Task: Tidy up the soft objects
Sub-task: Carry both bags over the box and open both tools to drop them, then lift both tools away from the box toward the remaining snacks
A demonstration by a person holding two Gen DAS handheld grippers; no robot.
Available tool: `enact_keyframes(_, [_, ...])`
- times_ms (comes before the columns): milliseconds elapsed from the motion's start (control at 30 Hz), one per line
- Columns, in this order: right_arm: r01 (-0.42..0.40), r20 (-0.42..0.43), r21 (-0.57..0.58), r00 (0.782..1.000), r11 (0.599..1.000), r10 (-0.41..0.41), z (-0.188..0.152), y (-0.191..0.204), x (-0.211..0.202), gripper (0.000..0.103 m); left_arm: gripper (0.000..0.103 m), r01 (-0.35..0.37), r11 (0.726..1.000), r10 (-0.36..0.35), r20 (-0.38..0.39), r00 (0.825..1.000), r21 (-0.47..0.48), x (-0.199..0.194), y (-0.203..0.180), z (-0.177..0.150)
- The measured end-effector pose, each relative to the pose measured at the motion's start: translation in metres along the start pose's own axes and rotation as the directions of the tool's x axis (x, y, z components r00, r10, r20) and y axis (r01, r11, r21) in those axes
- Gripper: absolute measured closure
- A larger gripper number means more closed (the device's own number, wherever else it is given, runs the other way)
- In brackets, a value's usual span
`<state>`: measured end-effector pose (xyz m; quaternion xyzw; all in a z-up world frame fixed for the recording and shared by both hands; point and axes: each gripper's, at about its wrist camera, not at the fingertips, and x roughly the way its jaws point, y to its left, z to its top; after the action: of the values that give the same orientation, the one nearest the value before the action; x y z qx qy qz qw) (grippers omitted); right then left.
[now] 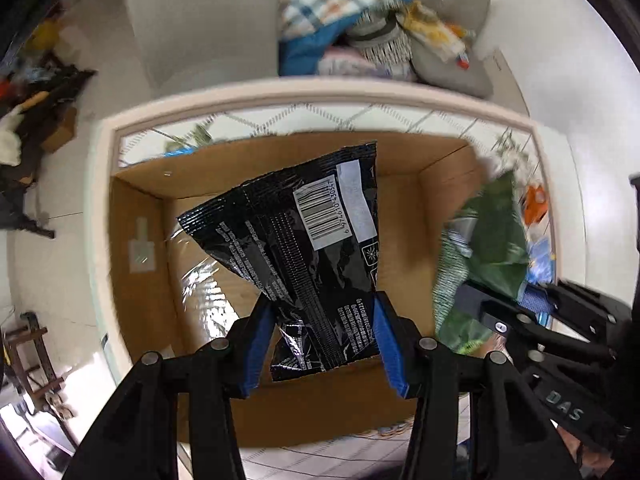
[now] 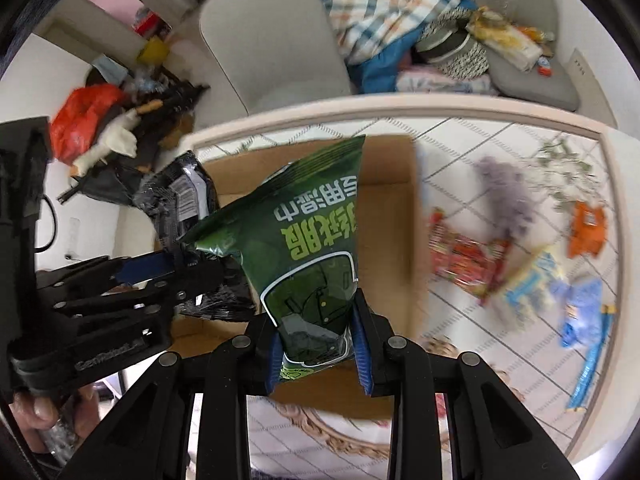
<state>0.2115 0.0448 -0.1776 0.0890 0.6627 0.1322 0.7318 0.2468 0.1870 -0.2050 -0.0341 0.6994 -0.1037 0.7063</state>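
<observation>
Black crinkled pouch (image 1: 304,236), white barcode label (image 1: 320,212)

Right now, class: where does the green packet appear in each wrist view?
Left wrist view: the green packet is at the right edge, held in the right tongs.
Right wrist view: the green packet fills the centre, above the tongs.
Shared landmark: the cardboard box beneath.

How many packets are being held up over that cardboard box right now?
2. A black packet is pinched in the left gripper, and a green packet in the right gripper, both above the cardboard box. More packets lie blurred on the table.
</observation>
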Motion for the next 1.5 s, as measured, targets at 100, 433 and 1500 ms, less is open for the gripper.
enact_keyframes(100, [0.037, -0.061, 0.002, 0.997, 0.999, -0.037, 0.016, 0.003, 0.043, 0.072, 0.057, 0.015, 1.000, -0.015, -0.057, 0.998, 0.013, 0.031, 0.013, 0.016])
enact_keyframes(433, [0.099, -0.115, 0.032, 0.989, 0.995, -0.095, 0.045, -0.006, 0.102, 0.072, 0.057, 0.057, 0.998, -0.051, -0.152, 0.987, 0.037, 0.082, 0.024, 0.046])
enact_keyframes(1500, [0.175, -0.055, 0.001, 0.983, 0.985, -0.175, 0.004, 0.002, 0.049, 0.000, 0.001, -0.084, 0.984, 0.096, 0.072, 0.993, -0.158, -0.023, 0.052, -0.051])
